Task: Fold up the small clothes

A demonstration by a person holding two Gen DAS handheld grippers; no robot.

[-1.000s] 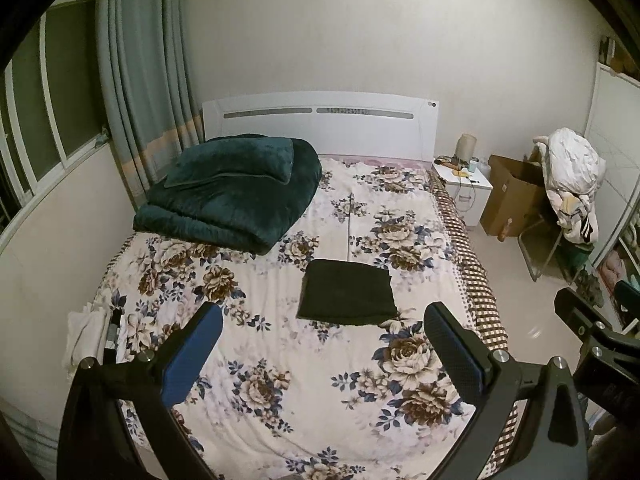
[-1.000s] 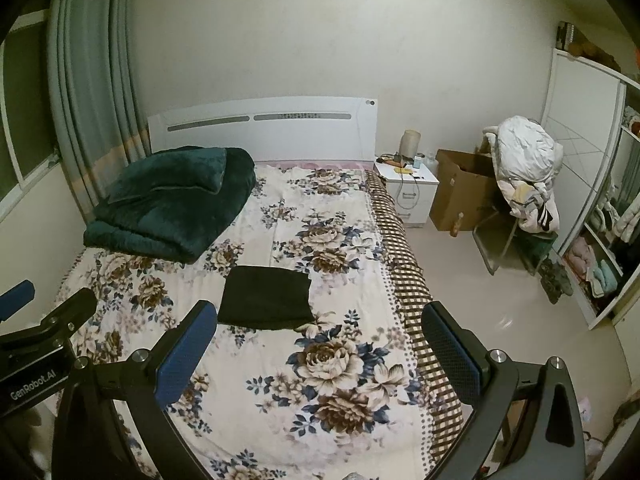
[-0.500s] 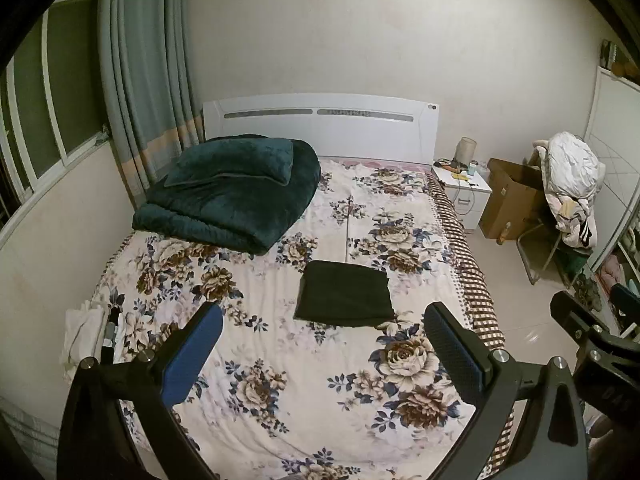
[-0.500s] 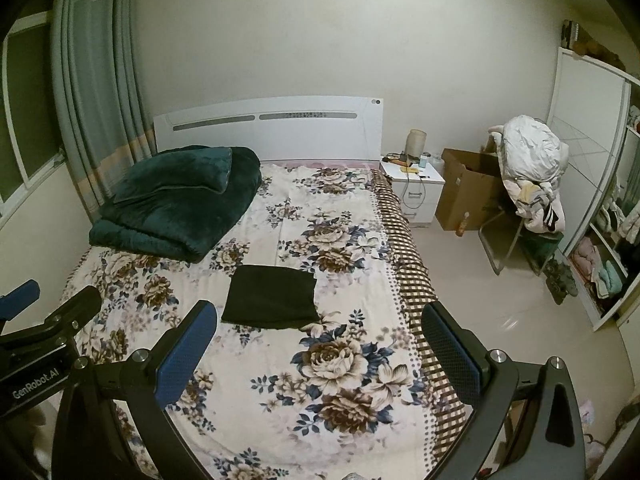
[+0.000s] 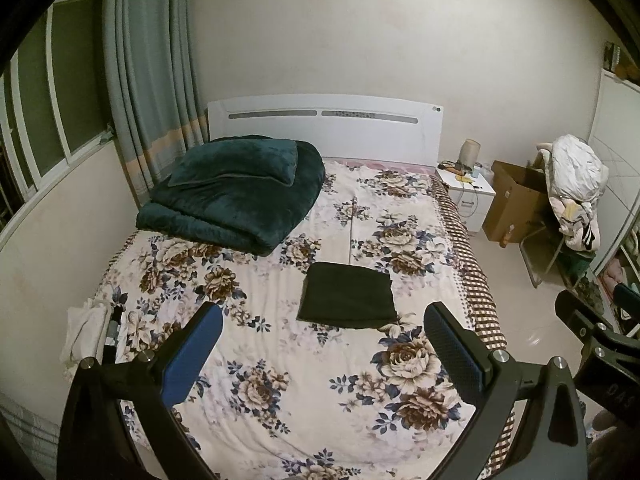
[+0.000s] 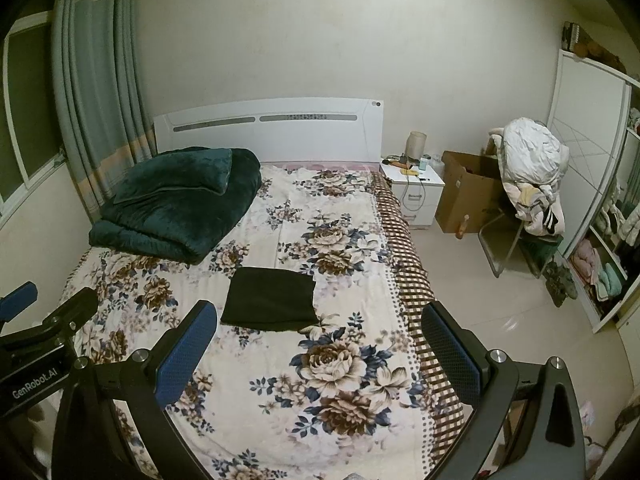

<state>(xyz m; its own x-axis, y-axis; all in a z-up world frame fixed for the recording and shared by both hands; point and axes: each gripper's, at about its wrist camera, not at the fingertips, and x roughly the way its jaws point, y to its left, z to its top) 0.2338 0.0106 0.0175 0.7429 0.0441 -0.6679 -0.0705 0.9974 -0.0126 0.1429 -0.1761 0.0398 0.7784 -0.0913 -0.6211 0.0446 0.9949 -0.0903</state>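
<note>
Folded dark garment (image 5: 347, 301) lies flat mid-bed on the floral sheet (image 5: 280, 360), at twelve o'clock from both grippers. Left gripper (image 5: 320, 350) and right gripper (image 6: 318, 350) hover well above it, jaws spread wide (holding nothing). Green quilt (image 5: 236, 196) sits at ten o'clock.

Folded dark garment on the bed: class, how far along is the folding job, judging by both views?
Done: the dark garment lies as a neat rectangle on the floral bedsheet. In hand: nothing; left tool and right tool are open, away from it. Left: possibly the white cloth at the bed edge.
</note>
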